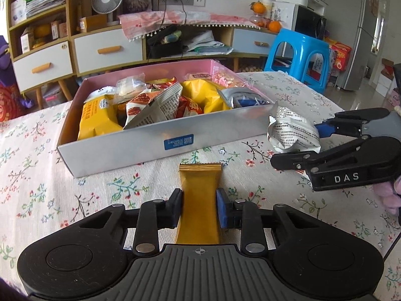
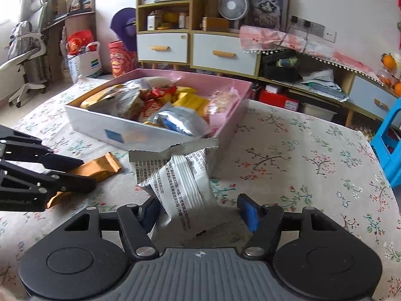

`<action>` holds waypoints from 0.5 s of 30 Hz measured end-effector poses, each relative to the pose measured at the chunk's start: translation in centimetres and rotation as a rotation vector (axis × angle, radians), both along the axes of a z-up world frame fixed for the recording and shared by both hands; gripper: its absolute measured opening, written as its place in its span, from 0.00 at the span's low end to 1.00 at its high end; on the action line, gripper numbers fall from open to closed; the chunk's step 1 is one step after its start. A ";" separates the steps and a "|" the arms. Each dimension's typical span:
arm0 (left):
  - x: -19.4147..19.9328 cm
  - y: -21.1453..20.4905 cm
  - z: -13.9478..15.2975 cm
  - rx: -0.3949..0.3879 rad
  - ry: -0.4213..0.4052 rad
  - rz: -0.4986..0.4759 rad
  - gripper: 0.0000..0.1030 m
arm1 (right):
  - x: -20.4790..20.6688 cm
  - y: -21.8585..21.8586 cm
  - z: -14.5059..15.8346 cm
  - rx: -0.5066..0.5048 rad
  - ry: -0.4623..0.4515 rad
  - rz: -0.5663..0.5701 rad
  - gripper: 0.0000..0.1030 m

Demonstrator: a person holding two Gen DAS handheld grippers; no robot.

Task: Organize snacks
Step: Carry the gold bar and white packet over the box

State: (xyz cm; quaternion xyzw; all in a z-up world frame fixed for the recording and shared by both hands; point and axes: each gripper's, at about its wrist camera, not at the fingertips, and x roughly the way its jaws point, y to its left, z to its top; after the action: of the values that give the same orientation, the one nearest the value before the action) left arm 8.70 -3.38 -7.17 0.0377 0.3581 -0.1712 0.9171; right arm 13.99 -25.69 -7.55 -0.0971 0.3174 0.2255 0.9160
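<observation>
A gold snack bar [image 1: 200, 183] lies on the floral tablecloth just in front of the box, and my left gripper [image 1: 199, 200] is shut on it, both pads pressing its sides. The same bar [image 2: 100, 170] shows in the right wrist view between the left gripper's fingers [image 2: 87, 175]. To the right, a crumpled silver-white snack packet [image 2: 185, 183] sits between the fingers of my right gripper [image 2: 198, 208]. Its left pad is against the packet; its right pad [image 2: 248, 213] stands clear, so it is open. The left wrist view shows this packet [image 1: 288, 130] and gripper [image 1: 295, 145] beside the box's right corner.
A shallow white box with a pink inside [image 1: 150, 145] holds several snack packs in yellow, red and silver. A blue plastic stool [image 1: 298, 52] stands past the table's far right edge. Behind it is a low cabinet with drawers [image 1: 107, 50], shelves and a small fan.
</observation>
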 end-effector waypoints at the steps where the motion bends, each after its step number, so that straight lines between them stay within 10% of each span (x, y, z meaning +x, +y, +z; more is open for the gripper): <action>1: -0.1 0.0 0.0 -0.002 0.002 0.003 0.25 | -0.2 0.1 0.1 0.002 -0.002 0.004 0.52; 15: -1.5 1.3 0.6 -0.054 0.031 0.028 0.25 | -2.5 0.6 1.7 0.033 -0.042 0.028 0.51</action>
State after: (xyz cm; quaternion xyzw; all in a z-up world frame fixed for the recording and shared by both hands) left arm 7.17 -2.06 -6.58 0.0054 0.3678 -0.1685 0.9145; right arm 11.53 -25.10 -5.86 -0.0909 0.2930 0.2415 0.9206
